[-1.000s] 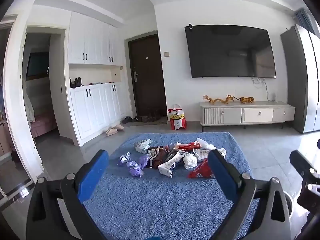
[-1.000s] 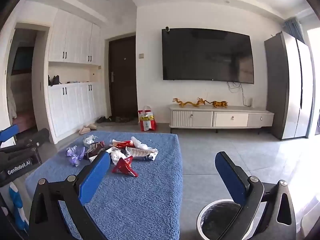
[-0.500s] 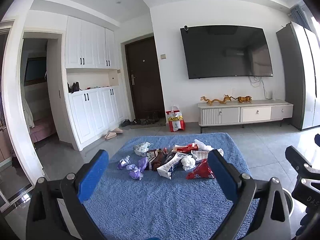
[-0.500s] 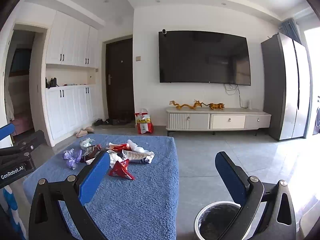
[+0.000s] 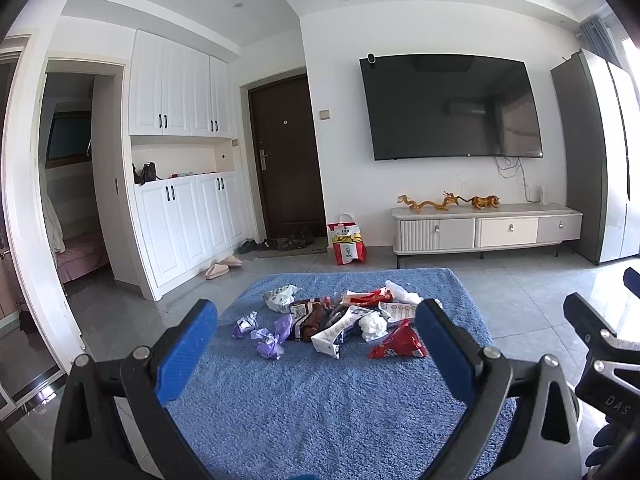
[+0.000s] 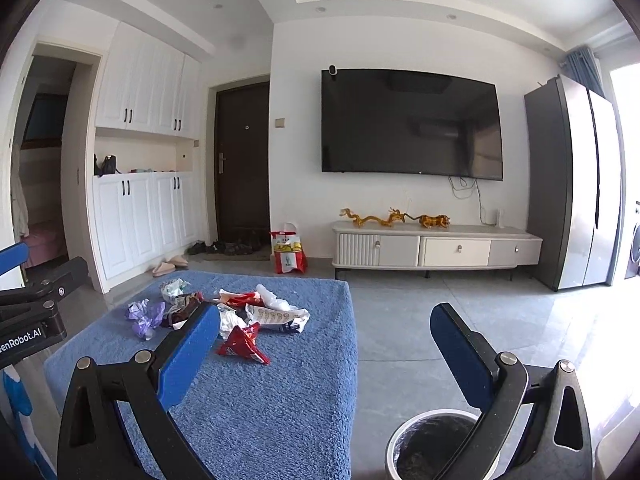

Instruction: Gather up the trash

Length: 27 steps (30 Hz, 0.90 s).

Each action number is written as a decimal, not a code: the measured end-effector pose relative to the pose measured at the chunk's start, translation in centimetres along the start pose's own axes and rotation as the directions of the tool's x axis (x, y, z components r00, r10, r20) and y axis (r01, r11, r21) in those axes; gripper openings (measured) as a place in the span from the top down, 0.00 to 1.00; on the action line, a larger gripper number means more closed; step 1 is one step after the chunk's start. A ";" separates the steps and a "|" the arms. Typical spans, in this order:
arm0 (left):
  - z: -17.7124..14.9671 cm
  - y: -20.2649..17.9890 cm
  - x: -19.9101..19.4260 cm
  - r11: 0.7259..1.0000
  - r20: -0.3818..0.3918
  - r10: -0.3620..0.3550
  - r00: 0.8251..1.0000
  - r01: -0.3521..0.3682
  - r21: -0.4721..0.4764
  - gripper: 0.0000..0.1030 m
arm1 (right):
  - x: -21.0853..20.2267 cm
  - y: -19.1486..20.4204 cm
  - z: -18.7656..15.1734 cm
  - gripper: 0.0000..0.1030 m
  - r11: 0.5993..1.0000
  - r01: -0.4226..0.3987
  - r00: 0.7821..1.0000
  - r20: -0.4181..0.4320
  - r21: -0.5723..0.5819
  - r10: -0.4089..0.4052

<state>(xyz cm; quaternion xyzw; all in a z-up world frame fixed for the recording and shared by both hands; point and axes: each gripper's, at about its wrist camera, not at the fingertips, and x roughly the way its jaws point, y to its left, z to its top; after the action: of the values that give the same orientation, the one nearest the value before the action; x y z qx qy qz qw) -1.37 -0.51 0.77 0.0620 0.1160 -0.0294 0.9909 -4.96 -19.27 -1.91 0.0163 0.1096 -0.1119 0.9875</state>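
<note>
Setting: a living room with grey floor tiles, a large black wall-mounted television (image 6: 412,124) and a low white media cabinet (image 6: 436,248) beneath it.
Surface: a fluffy blue rectangular mat (image 5: 320,400) in the foreground, seemingly draped over a low table.
Trash: a loose pile of crumpled wrappers (image 5: 340,320) lies toward the far end of the mat (a red foil triangular packet (image 5: 398,346) at its near right edge, a crumpled purple plastic wrapper (image 5: 272,336) at its left, a white crushed carton (image 5: 340,330) between them).
Bin: a round white-rimmed waste bin with a dark liner (image 6: 432,444) stands on the floor just beside the mat's right edge.
Left gripper (image 5: 316,344): blue-padded jaws spread wide, empty, held short of the pile and not touching it.
Right gripper (image 6: 324,344): jaws spread wide, empty, above the mat's right edge and the bin.
</note>
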 end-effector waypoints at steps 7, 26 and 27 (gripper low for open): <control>-0.1 0.3 -0.5 1.000 0.019 -0.003 1.000 0.003 -0.023 0.03 | -0.3 0.2 0.0 0.00 1.000 0.000 1.000 0.014 -0.008 0.001; 0.2 0.7 -0.3 1.000 0.007 -0.005 1.000 0.006 -0.020 0.03 | 0.1 -0.7 -0.3 0.00 0.999 0.006 1.000 0.022 0.034 -0.007; 0.3 0.8 -0.2 1.000 0.005 -0.005 1.000 0.005 -0.023 0.03 | 0.2 -0.7 -0.3 0.00 0.999 0.005 1.000 0.020 0.035 -0.005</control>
<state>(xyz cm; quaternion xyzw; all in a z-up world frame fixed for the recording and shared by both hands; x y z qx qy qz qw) -1.42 0.26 1.16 0.0501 0.1139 -0.0306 0.9918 -4.97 -20.02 -2.26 0.0324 0.0978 -0.1164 0.9878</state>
